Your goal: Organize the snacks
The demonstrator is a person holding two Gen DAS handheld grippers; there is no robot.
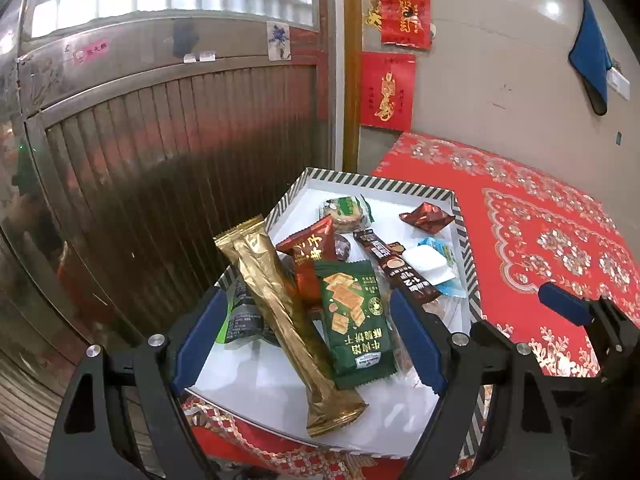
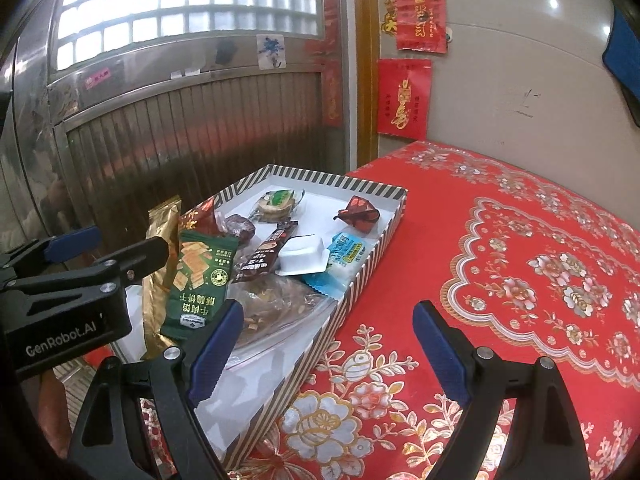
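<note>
A striped-rim white box (image 1: 466,256) (image 2: 362,280) holds several snacks on the red tablecloth. Inside lie a long gold packet (image 1: 280,300) (image 2: 160,248), a green cracker packet (image 1: 354,316) (image 2: 198,280), a brown coffee stick (image 1: 396,268) (image 2: 266,254), a white tub (image 1: 424,262) (image 2: 302,256) and a red wrapped candy (image 1: 426,216) (image 2: 360,214). My left gripper (image 1: 308,340) hovers open over the box's near end, straddling the gold and green packets without touching them. My right gripper (image 2: 328,348) is open and empty over the box's near right edge and the cloth.
The red floral tablecloth (image 2: 520,260) covers the table to the right of the box. A ribbed metal door (image 1: 160,160) stands behind the box. A tiled wall with red paper decorations (image 2: 404,98) is at the back right.
</note>
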